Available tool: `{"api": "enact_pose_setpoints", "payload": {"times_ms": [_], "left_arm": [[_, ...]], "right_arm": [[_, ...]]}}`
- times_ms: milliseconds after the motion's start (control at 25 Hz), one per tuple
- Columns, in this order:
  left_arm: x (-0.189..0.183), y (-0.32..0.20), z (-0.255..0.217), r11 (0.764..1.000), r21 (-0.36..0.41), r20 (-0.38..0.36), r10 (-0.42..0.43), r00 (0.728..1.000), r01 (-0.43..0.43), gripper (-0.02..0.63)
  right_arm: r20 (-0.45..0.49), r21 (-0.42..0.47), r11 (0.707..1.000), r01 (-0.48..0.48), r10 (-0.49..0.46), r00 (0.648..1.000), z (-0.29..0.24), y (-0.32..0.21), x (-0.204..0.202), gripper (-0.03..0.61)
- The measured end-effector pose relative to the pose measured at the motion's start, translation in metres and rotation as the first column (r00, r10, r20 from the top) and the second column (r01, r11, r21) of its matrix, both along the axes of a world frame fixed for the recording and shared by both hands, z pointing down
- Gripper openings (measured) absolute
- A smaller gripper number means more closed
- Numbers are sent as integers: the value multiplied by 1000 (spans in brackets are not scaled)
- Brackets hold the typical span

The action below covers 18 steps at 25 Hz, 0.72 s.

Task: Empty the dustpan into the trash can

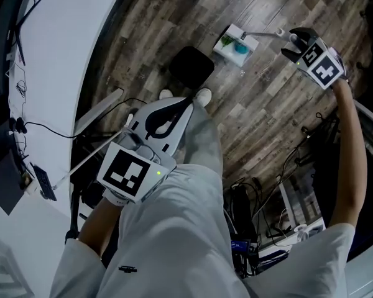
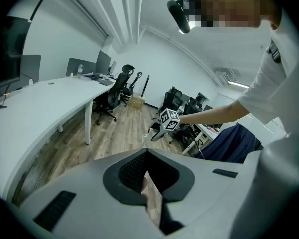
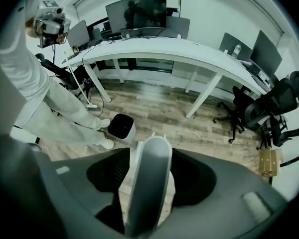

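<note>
A white dustpan point(image 1: 235, 47) with teal bits in it rests on the wooden floor, its long pole point(image 1: 264, 35) running up to my right gripper point(image 1: 290, 42). In the right gripper view the grey dustpan handle point(image 3: 150, 183) stands between the wide jaws of my right gripper point(image 3: 152, 148), with slim gaps beside it lower down, so it is open. The black-topped trash can point(image 1: 191, 67) point(image 3: 122, 126) stands just left of the dustpan, by the person's shoes. My left gripper point(image 1: 185, 104) point(image 2: 146, 151) is shut and empty, held by the left thigh.
A curved white desk point(image 1: 62, 54) point(image 3: 179, 51) runs along the left. A broom point(image 3: 82, 83) leans beside it. Cables and gear point(image 1: 286, 160) lie on the floor at the right. Office chairs point(image 3: 269, 108) stand beyond the desk.
</note>
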State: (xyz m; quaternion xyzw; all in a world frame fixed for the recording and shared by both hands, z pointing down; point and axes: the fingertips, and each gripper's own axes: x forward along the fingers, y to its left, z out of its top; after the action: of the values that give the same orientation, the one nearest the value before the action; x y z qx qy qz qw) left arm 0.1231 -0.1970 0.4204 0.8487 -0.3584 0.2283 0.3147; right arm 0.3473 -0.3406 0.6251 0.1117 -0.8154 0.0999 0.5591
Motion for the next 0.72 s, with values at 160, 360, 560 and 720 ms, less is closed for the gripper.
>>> {"api": "enact_pose_setpoints", "payload": {"times_ms": [160, 360, 560, 720], "left_arm": [[1, 8, 5, 1000, -8, 1, -14, 1000, 14, 0], [-4, 19, 14, 999, -32, 7, -17, 1000, 17, 0], [-10, 29, 19, 999, -39, 2, -18, 1000, 18, 0], [-21, 35, 19, 999, -38, -1, -25, 1000, 25, 0]], "right_arm": [[-22, -25, 1000, -6, 5, 1000, 19, -4, 0, 256], [-49, -70, 996, -49, 45, 998, 29, -10, -1, 209], [-90, -39, 992, -117, 113, 989, 30, -15, 2, 120], [-98, -21, 992, -122, 120, 988, 29, -6, -4, 117]]}}
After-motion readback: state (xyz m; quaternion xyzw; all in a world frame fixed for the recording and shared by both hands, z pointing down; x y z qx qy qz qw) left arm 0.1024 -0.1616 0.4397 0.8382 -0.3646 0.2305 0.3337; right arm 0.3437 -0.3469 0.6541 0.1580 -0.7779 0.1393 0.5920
